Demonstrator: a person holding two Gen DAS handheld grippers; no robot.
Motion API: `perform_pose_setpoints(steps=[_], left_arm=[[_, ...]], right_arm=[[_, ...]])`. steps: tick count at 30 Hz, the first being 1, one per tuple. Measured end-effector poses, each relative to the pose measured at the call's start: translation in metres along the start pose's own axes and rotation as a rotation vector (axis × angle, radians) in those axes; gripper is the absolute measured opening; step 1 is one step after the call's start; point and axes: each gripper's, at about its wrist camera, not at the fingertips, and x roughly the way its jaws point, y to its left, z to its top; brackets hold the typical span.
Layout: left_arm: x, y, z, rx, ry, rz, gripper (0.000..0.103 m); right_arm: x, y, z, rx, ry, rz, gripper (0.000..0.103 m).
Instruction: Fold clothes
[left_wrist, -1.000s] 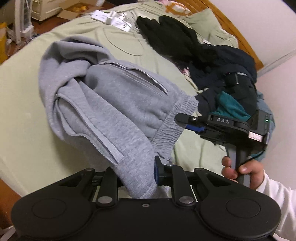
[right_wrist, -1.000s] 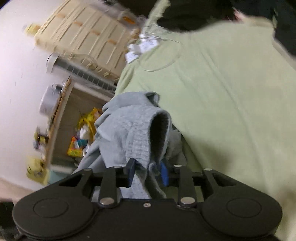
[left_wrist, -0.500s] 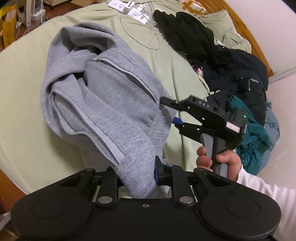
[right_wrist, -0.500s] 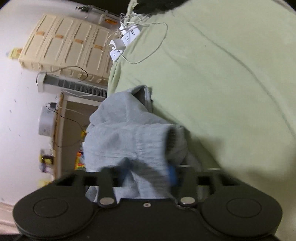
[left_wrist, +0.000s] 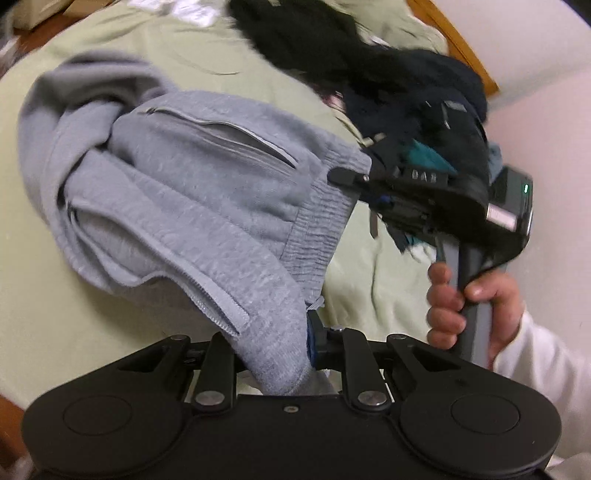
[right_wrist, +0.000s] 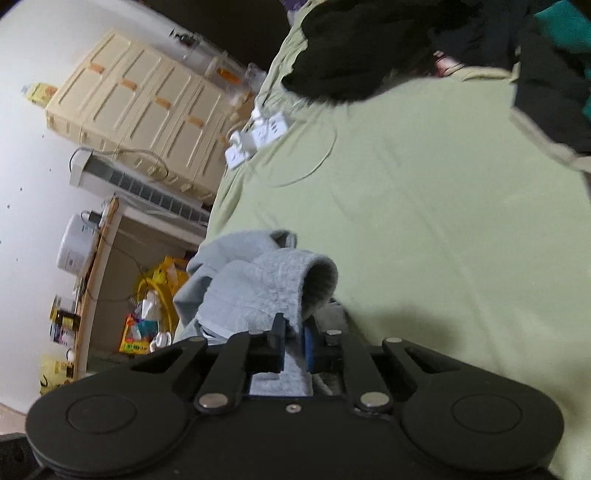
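Bed with pale green sheet (right_wrist: 443, 229), filling most of both views; wooden bed frame (left_wrist: 461, 48) at the far edge, pink-white wall behind. Heap of dark clothes (left_wrist: 388, 81) at the far side of the sheet, black and navy with a teal piece showing. White power strips (right_wrist: 258, 136) with a thin looping cable, on the sheet near the mattress edge. Beyond the bed: cream drawer cabinet (right_wrist: 140, 122), white slatted heater (right_wrist: 147, 188), wooden shelf holding a white appliance (right_wrist: 75, 245) and assorted yellow packaging on the floor. Grey zip sweatshirt (left_wrist: 192, 206), bunched, raised off the sheet, slung between the two claws, pocket zip uppermost. Left gripper (left_wrist: 273, 354): clenched on a fold of the sweatshirt beside the front zipper, cloth draping over its near finger. Right gripper (right_wrist: 293, 343): blue pads pinched on the ribbed hem, which curls into an open tube just ahead of the fingers; seen from the left camera, it sits at the hem's far corner, person's hand (left_wrist: 476, 310) in a white sleeve wrapped around the handle
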Motion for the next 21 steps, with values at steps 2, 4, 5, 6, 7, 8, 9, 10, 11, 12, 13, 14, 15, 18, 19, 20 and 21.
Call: perform_pose_setpoints(steps=[2, 4, 5, 6, 7, 8, 9, 10, 11, 12, 13, 14, 15, 18, 19, 20, 21], left_arm=[[0.008, -0.026, -0.006, 0.049, -0.002, -0.035, 0.019], [0.015, -0.050, -0.011, 0.106, -0.009, -0.059, 0.019], [0.023, -0.069, -0.013, 0.139, -0.009, -0.073, 0.018], [0.031, -0.087, -0.015, 0.173, -0.009, -0.087, 0.019], [0.037, -0.100, -0.016, 0.179, -0.015, -0.110, 0.019], [0.043, -0.112, -0.017, 0.184, -0.022, -0.134, 0.018], [0.049, -0.129, -0.020, 0.193, -0.037, -0.174, 0.018], [0.053, -0.140, -0.022, 0.197, -0.047, -0.204, 0.018], [0.057, -0.152, -0.024, 0.201, -0.056, -0.233, 0.018], [0.062, -0.166, -0.028, 0.206, -0.059, -0.266, 0.018], [0.065, -0.172, -0.032, 0.210, -0.058, -0.278, 0.018], [0.074, -0.181, -0.037, 0.217, -0.038, -0.287, 0.018], [0.084, -0.191, -0.043, 0.224, -0.018, -0.296, 0.019], [0.120, -0.196, -0.055, 0.183, 0.071, -0.251, 0.020], [0.125, -0.196, -0.056, 0.179, 0.082, -0.243, 0.021], [0.139, -0.197, -0.059, 0.174, 0.118, -0.206, 0.023], [0.155, -0.197, -0.064, 0.174, 0.160, -0.161, 0.024]], right_arm=[[-0.022, -0.014, 0.004, 0.019, -0.030, -0.031, 0.008], [-0.041, -0.029, 0.008, 0.037, -0.053, -0.047, 0.008], [-0.048, -0.034, 0.010, 0.031, -0.060, -0.052, 0.008], [-0.065, -0.048, 0.015, 0.018, -0.071, -0.065, 0.008], [-0.081, -0.060, 0.020, 0.014, -0.087, -0.073, 0.008], [-0.095, -0.069, 0.024, 0.015, -0.104, -0.078, 0.008], [-0.109, -0.079, 0.029, 0.016, -0.122, -0.082, 0.008], [-0.121, -0.085, 0.032, 0.017, -0.138, -0.088, 0.008], [-0.140, -0.096, 0.037, 0.018, -0.166, -0.097, 0.008], [-0.154, -0.107, 0.042, 0.020, -0.185, -0.115, 0.008], [-0.166, -0.118, 0.047, 0.023, -0.197, -0.136, 0.008], [-0.178, -0.128, 0.051, 0.025, -0.210, -0.158, 0.007], [-0.186, -0.138, 0.053, 0.021, -0.214, -0.173, 0.007], [-0.195, -0.171, 0.052, -0.009, -0.189, -0.230, 0.008], [-0.193, -0.180, 0.050, -0.022, -0.169, -0.251, 0.008], [-0.191, -0.183, 0.050, -0.027, -0.161, -0.259, 0.008], [-0.183, -0.199, 0.046, -0.029, -0.127, -0.289, 0.009]])
